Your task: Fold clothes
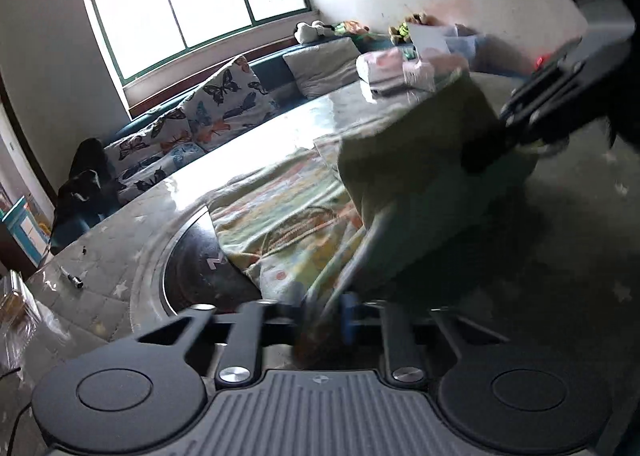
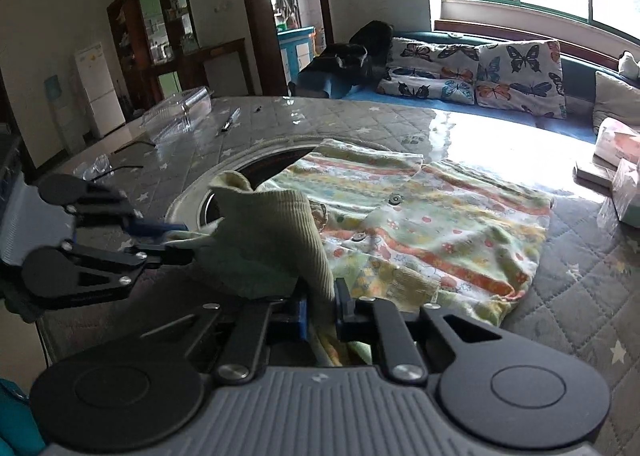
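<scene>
**A:** 2 grippers, 1 garment. The little patterned garment (image 2: 432, 232) with the snap buttons lies mid-frame in the right wrist view, spread on the grey quilted table cover (image 2: 580, 296), and its pale green ribbed part (image 2: 272, 232) is lifted at lower centre.

**B:** Who's got hold of it?

**A:** Both. The right gripper (image 2: 322, 310) at bottom centre is pinched tight on the ribbed fabric, jaws nearly together. The left gripper (image 2: 180, 240) comes in from the left edge, clamped on the same green cloth.

**B:** And the left wrist view?

**A:** Blurry, but the left gripper (image 1: 326, 310) has cloth bunched between its jaws at bottom centre; the right gripper (image 1: 516, 128) grips the green fold at upper right.

**B:** Around it?

**A:** Round dark opening (image 2: 224, 200) in the table just left of the garment, butterfly cushions (image 2: 516, 72) upper right, a clear plastic box (image 2: 176, 112) upper left.
</scene>
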A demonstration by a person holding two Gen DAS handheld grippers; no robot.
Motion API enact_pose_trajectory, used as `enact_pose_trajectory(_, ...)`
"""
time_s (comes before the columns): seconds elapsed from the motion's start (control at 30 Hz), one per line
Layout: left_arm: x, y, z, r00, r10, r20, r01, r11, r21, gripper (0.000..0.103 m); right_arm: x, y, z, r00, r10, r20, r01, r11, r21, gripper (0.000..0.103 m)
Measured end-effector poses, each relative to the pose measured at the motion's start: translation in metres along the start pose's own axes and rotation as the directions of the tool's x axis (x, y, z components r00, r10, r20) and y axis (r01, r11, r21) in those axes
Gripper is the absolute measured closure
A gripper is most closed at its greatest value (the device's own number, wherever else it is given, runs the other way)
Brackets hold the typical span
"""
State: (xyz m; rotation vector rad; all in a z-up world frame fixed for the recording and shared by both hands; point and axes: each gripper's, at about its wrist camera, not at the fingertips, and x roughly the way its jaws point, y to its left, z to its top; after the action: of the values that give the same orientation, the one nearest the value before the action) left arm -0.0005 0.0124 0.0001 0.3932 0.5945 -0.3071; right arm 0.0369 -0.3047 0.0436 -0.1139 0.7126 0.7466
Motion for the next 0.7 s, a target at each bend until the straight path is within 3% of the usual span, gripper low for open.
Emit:
enact_pose_trajectory(0.23,-0.036,-0.003,0.007,0.997,-0.022,0.075,0.024,0.999,-0.027,0.097,-0.031,0.008,-0.007,0.999,0.007,0.046,-0.007,1.000,-0.008,0.094)
enact_pose_trajectory(0.5,-0.099,-0.013,0.005,0.986,-0.137,0.089,0.146,0.985,-0.095,0.097,-0.091,0.031,-0.019,0.997,0.064,0.037,-0.062,0.996,-0.059,0.094)
enact_pose_trajectory(0.7,-0.090,0.002,0.021,0.989,-0.117,0.092,0.130,0.980,-0.151,0.097,-0.087,0.027,0.005,0.997,0.050,0.055,-0.045,0.995,-0.089,0.095)
